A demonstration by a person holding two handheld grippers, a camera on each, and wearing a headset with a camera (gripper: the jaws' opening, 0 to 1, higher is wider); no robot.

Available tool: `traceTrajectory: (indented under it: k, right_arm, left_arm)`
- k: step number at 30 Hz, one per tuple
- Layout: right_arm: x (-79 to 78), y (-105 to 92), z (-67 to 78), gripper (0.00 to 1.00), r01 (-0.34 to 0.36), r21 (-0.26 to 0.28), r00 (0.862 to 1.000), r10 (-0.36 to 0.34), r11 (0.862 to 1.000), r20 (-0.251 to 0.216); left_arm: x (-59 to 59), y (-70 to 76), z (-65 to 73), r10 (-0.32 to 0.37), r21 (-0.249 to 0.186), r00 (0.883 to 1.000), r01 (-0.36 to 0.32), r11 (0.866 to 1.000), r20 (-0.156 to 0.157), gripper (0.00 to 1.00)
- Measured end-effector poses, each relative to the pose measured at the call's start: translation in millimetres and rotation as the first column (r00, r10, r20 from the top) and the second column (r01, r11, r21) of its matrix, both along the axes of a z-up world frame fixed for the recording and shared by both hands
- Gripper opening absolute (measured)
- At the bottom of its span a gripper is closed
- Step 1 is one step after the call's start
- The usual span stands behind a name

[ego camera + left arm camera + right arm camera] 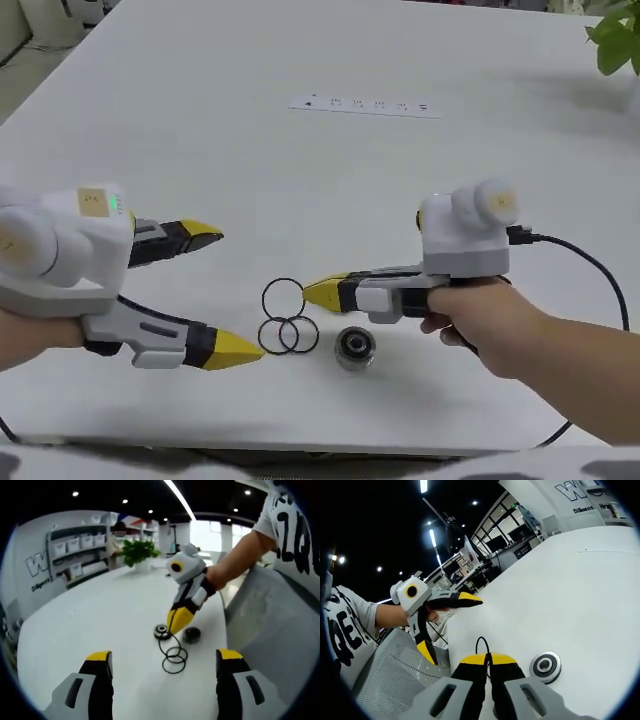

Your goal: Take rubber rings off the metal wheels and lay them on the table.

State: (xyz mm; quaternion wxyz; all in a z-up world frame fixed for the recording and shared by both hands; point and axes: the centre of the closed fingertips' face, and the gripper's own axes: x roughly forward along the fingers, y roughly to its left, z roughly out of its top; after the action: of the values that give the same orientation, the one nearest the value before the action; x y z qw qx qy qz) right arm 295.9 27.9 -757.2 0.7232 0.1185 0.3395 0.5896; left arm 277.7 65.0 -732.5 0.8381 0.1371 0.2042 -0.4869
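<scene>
Three black rubber rings lie on the white table [300, 180]: one single ring [283, 297] and two overlapping rings [289, 335]. A metal wheel [355, 345] stands right of them. My right gripper [318, 292] is shut, its yellow tip pinching the edge of the single ring [482, 645]. My left gripper [220, 292] hovers wide open just left of the rings. In the left gripper view the right gripper [177, 622] points down between two wheels [161, 631] [191, 635], above the rings [175, 656]. The right gripper view shows one wheel [546, 666] beside its jaws.
A flat socket panel [365, 105] is set into the table farther back. A green plant [615, 40] sits at the far right corner. A black cable [590, 265] trails from the right gripper. The table's near edge [300, 440] runs close below the rings.
</scene>
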Motion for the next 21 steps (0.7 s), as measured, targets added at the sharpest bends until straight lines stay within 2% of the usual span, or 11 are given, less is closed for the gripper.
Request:
traceTrajectory:
  k: [21]
  right_arm:
    - [-9.5,14.6,-17.5,0.0,-0.053,-0.039,0.998,0.052,0.998,-0.018]
  left_arm:
    - [-6.6,9.9,-6.1,0.013,0.01,1.0,-0.013,1.0,-0.017,0.88]
